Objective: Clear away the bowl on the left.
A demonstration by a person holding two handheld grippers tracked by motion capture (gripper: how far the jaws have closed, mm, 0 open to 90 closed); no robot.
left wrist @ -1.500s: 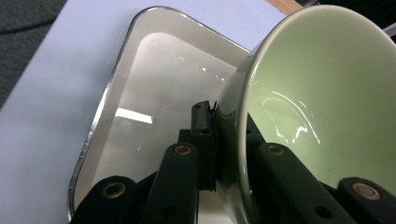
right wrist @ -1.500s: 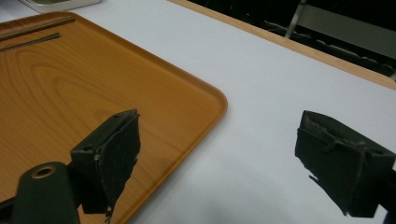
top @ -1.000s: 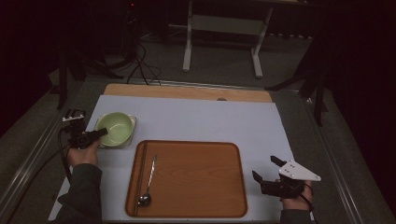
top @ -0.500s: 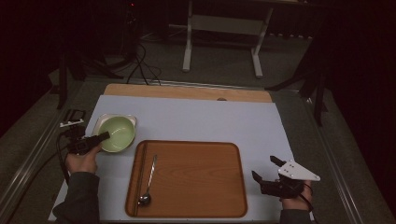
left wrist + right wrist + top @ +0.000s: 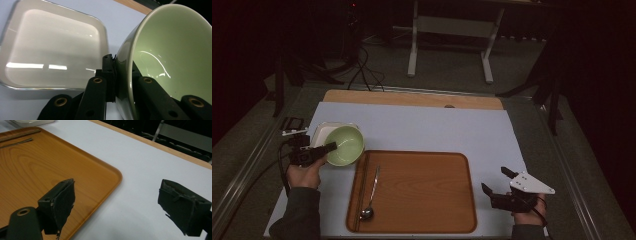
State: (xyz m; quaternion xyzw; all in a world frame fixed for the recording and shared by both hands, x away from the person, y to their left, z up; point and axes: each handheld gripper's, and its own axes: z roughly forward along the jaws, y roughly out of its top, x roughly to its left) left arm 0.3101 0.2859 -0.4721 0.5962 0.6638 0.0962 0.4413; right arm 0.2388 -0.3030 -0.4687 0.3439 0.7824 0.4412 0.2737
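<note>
Left claw (image 5: pixel 331 147) is pinched on the rim of a glossy pale-green ceramic bowl (image 5: pixel 344 145), tilted beside a wooden tray (image 5: pixel 422 190) on the desk (image 5: pixel 422 127); judged rigid, slippery, breakable, best held by its rim.

Left claw (image 5: pixel 331 147) clamped; right claw (image 5: pixel 496 181) agape.
</note>
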